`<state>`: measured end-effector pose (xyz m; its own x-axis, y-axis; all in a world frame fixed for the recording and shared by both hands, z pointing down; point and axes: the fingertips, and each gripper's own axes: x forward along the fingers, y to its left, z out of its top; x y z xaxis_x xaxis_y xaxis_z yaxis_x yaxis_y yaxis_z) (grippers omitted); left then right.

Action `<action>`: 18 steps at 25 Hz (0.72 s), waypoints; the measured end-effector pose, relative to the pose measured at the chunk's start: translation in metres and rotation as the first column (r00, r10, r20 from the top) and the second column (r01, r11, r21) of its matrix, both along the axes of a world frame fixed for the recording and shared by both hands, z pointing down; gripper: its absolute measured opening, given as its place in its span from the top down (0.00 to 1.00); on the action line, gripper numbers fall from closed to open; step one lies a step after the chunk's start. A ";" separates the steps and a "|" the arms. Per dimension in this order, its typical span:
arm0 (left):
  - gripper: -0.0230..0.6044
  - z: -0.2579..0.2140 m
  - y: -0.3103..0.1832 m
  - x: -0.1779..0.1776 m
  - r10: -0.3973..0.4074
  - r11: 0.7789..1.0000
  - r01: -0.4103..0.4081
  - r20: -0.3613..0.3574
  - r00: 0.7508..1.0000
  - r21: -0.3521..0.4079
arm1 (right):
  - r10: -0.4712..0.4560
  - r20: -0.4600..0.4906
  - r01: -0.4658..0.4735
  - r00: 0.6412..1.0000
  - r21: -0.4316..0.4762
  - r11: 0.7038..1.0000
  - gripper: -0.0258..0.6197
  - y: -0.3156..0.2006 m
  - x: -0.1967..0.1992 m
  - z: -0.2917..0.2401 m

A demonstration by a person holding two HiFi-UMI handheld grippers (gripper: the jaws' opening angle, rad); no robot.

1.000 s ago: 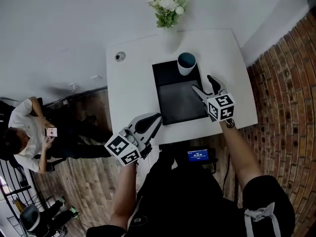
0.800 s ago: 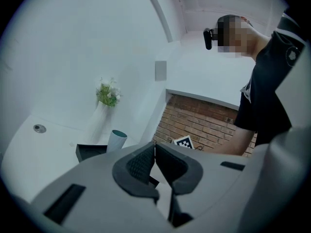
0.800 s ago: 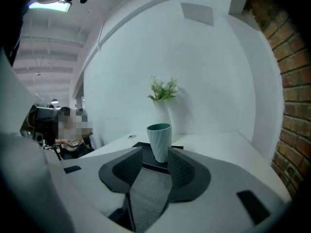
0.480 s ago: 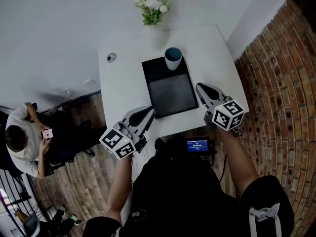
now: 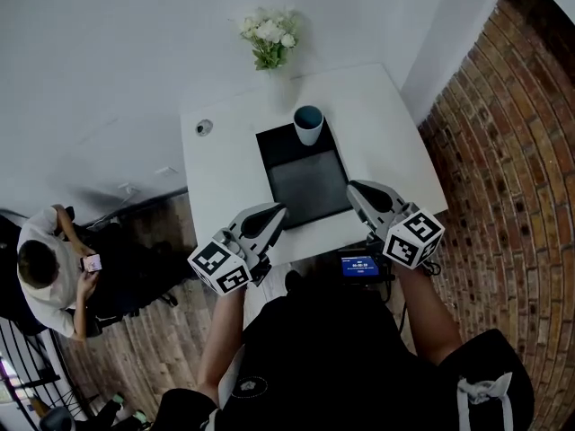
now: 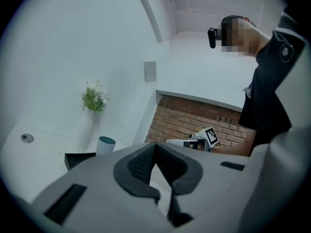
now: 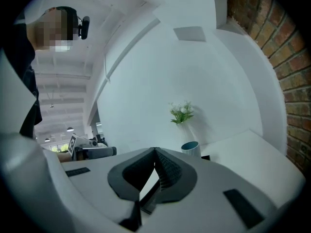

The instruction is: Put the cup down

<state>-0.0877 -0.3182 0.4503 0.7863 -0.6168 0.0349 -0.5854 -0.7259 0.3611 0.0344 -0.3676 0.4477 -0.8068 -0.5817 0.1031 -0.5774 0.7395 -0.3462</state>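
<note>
Flanking white table [image 5: 225, 173]: brick wall [image 5: 508, 151]

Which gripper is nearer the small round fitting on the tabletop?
Left. The left gripper is at the front edge on the round fitting's side; the right gripper is beyond the black tray.

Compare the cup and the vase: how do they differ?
The cup is short with a teal inside; the vase is taller and holds flowers. The cup stands on the black tray; the vase on the white table beyond it. Both are upright and white outside.
</note>
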 end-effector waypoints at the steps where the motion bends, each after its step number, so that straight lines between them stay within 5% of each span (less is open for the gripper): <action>1: 0.95 0.000 0.000 0.000 0.002 1.000 -0.002 0.001 1.000 0.000 | -0.005 -0.011 0.006 1.000 0.007 1.000 0.94 0.002 -0.003 0.000; 18: 0.95 -0.001 0.009 0.008 0.000 1.000 0.000 0.019 1.000 0.003 | 0.121 0.007 -0.120 0.993 -0.021 0.993 0.94 -0.004 0.019 0.005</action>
<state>-0.0792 -0.3091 0.4497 0.7853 -0.6173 0.0478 -0.5923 -0.7267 0.3480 0.0529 -0.3715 0.4523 -0.7319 -0.6725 0.1097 -0.6590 0.6575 -0.3653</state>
